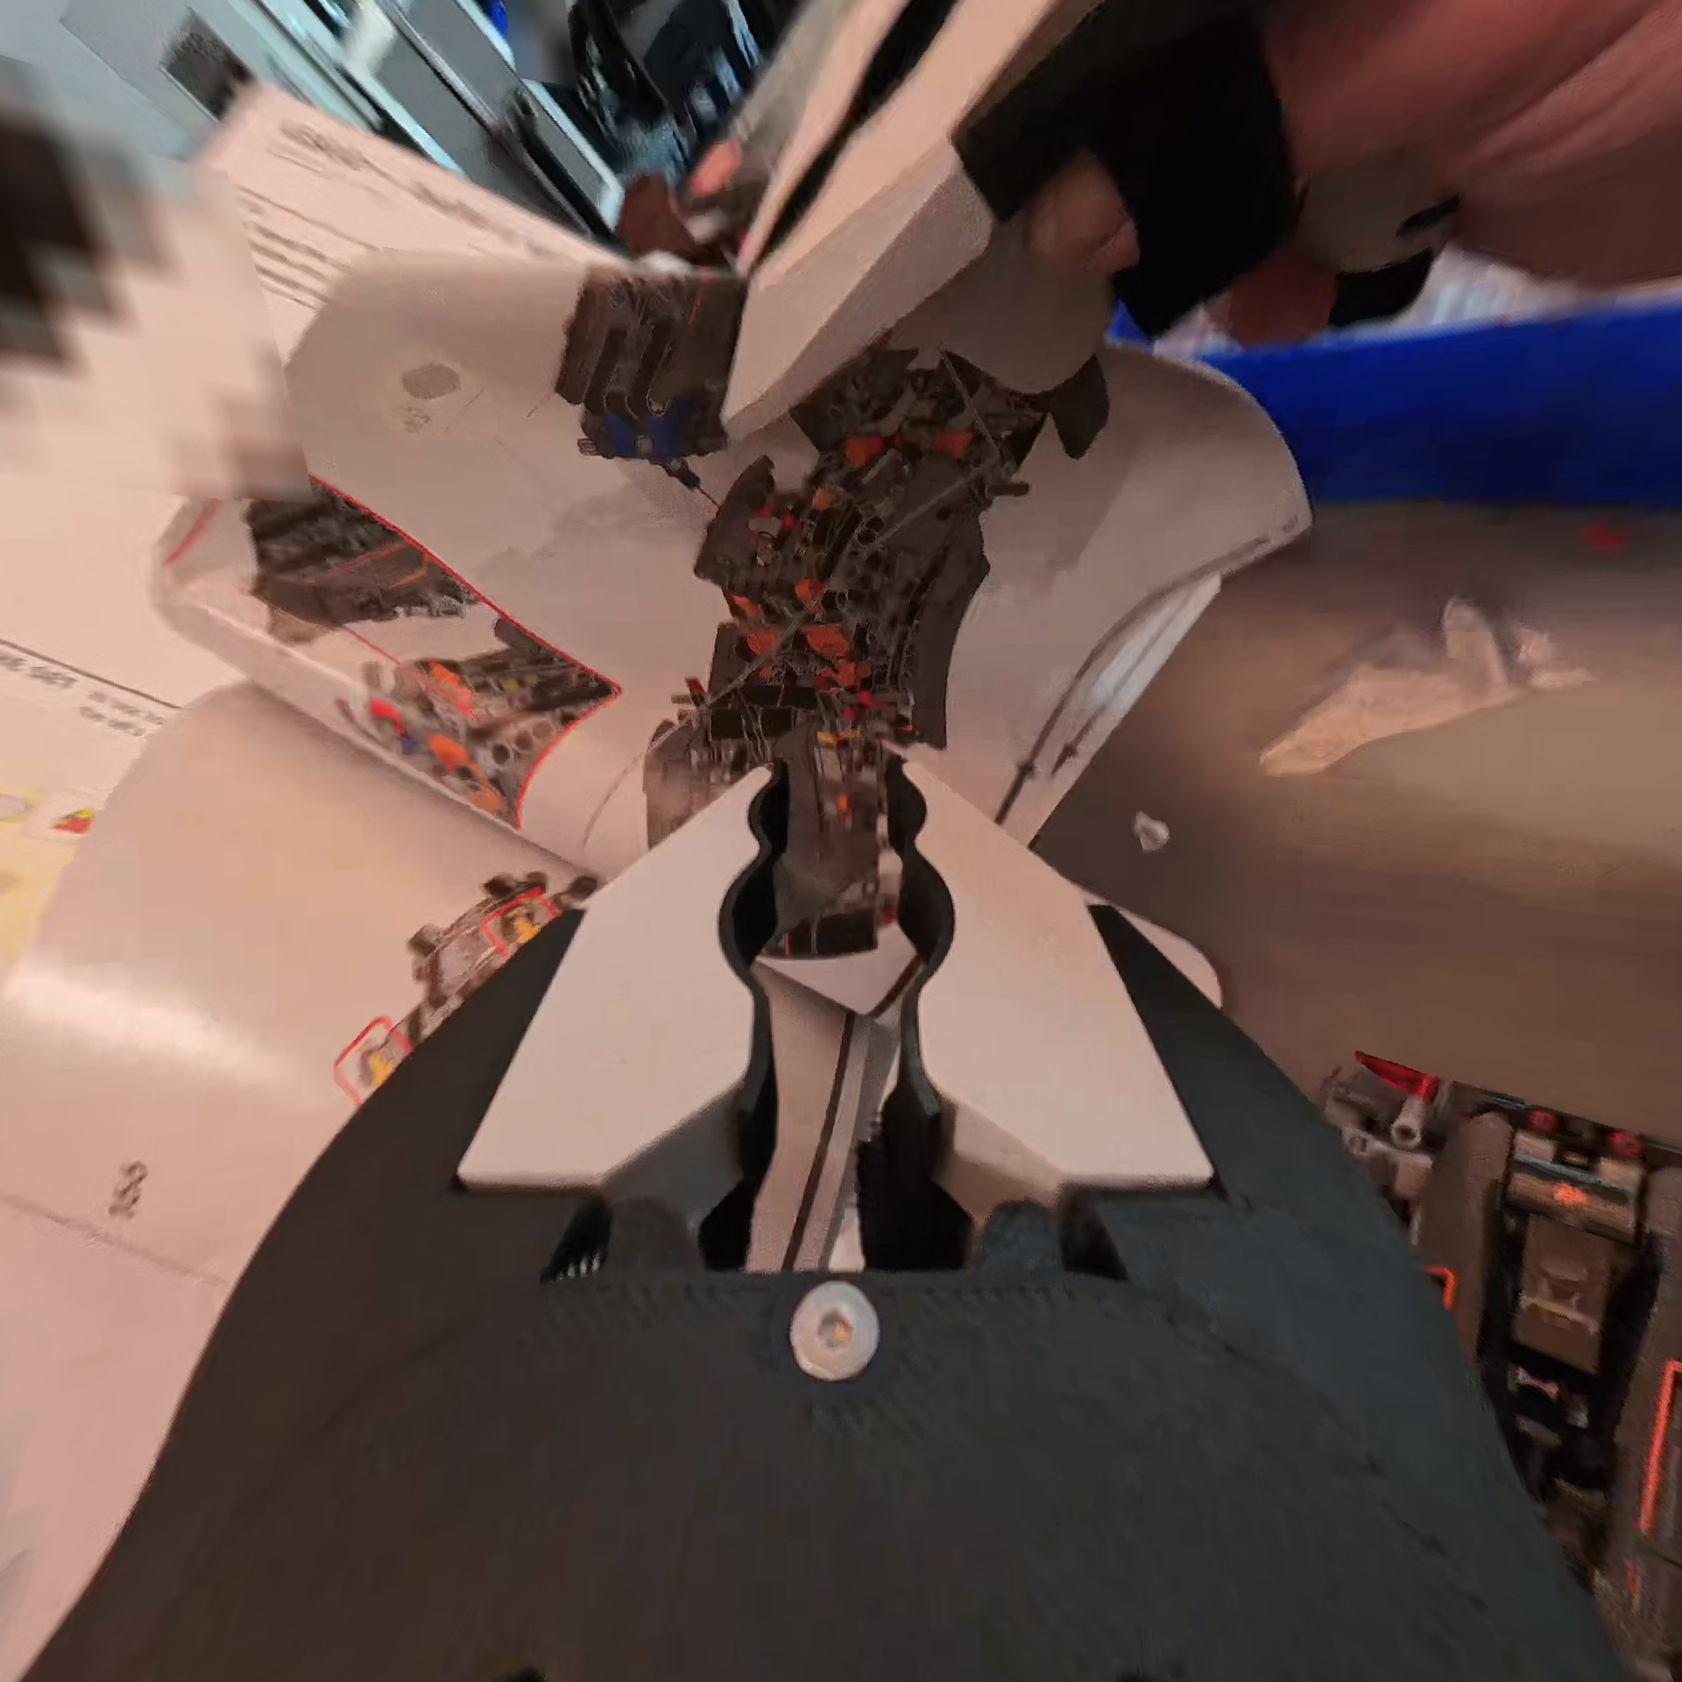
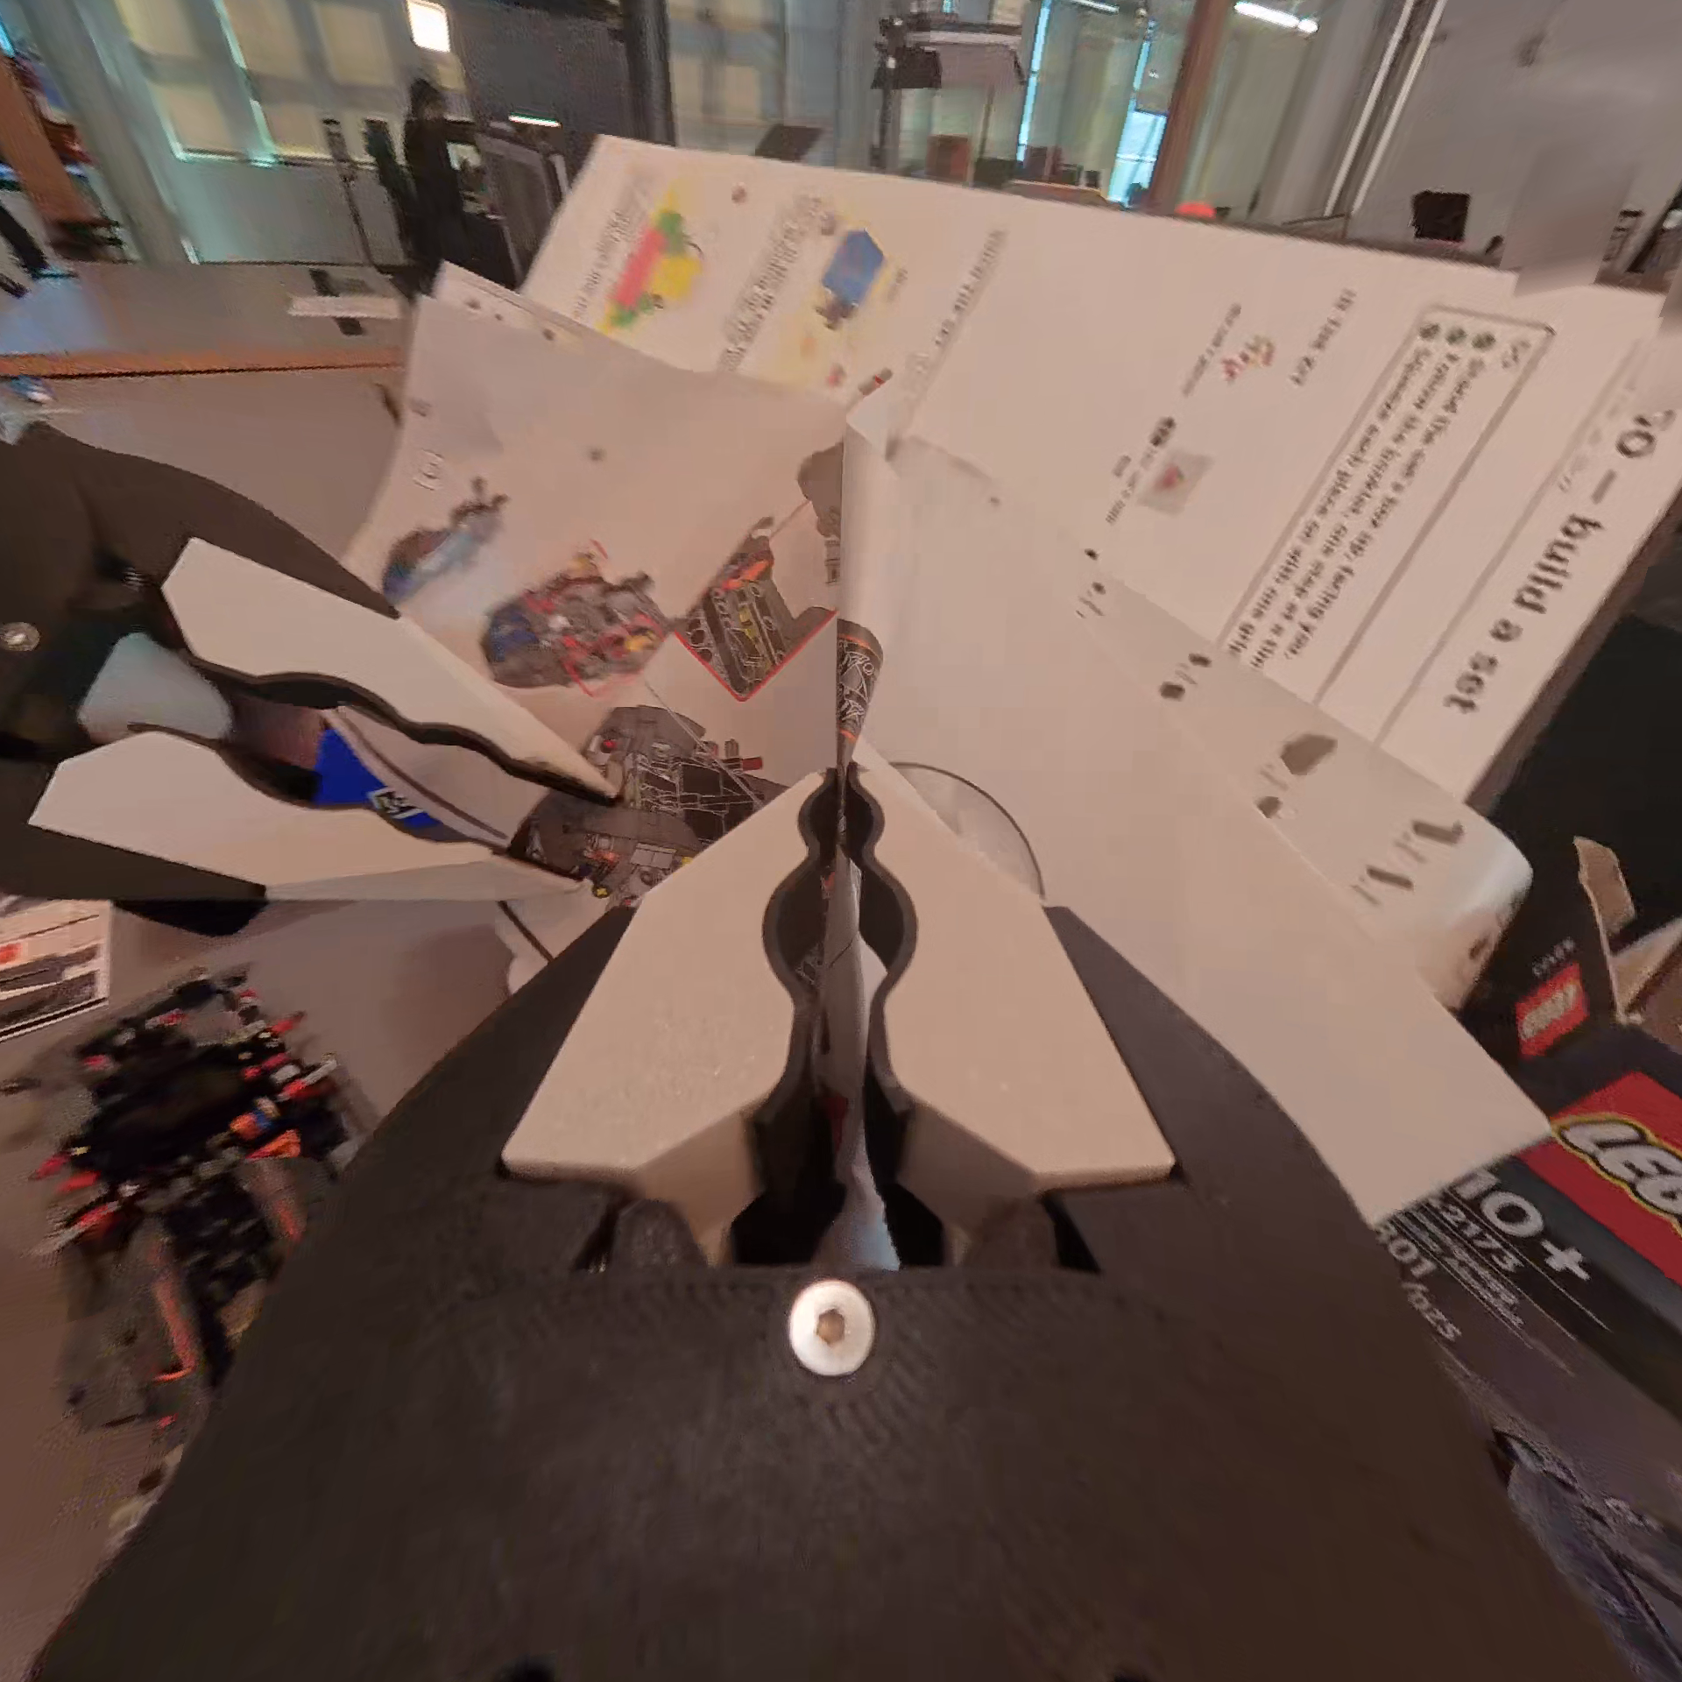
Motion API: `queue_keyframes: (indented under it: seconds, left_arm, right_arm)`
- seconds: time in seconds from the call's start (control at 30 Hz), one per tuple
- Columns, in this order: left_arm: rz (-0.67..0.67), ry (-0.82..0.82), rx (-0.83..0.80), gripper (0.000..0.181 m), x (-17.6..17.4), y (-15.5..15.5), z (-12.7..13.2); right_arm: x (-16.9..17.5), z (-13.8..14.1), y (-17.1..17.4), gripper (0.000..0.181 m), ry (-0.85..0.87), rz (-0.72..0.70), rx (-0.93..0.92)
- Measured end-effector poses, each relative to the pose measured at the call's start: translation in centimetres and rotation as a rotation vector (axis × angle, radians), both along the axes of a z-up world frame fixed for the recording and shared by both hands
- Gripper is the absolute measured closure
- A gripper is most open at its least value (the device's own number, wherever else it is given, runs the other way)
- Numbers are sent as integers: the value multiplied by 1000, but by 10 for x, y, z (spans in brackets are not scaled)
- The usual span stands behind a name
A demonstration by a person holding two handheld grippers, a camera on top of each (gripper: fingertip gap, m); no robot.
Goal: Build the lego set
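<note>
The instruction booklet [image 1: 546, 564] lies open with its pages curled up. My left gripper [image 1: 833, 783] is shut on a lifted page with a dark model picture. My right gripper [image 2: 842, 783] is shut on a booklet [image 2: 582, 510] page seen edge-on. The left gripper [image 2: 582, 833] shows at the left of the right wrist view, clamped on pages. One white finger [image 1: 865, 273] of the right gripper, held by a gloved hand, shows at the top of the left wrist view. The partly built black and red Lego model [image 1: 1547, 1292] sits on the table, also at lower left in the right wrist view [image 2: 182, 1147].
A Lego box [image 2: 1602, 1156] stands at the right. A large white printed sheet [image 2: 1183, 382] lies behind the booklet. A blue bin [image 1: 1456, 410] stands at the back right on the brown table [image 1: 1365, 728]. A person stands far off in the room. Some 8 centimeters of space lies between my two pairs of fingers.
</note>
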State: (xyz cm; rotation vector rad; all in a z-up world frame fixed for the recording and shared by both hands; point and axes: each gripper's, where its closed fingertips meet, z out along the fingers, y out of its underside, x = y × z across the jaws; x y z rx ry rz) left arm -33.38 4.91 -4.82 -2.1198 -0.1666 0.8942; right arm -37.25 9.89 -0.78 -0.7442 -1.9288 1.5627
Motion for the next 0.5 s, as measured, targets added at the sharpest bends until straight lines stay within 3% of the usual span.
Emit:
queue_keyframes:
  seconds: [0.13, 0.3, 0.37, 0.5]
  left_arm:
    - [-12, -51, 329, 155, 12, -29, 56]
    - [-148, -268, 502, 97, 34, -55, 72]
    - [-185, -221, 494, 89, 50, -63, 72]
    - [-176, 29, 297, 83, 72, -76, 56]
  right_arm:
    - [36, 28, -49, 181, 60, 117, -13]
    - [55, 44, -110, 181, 42, 173, -154]
    - [52, 55, -121, 181, 19, 196, -233]
    - [40, 76, -126, 181, -86, 263, -382]
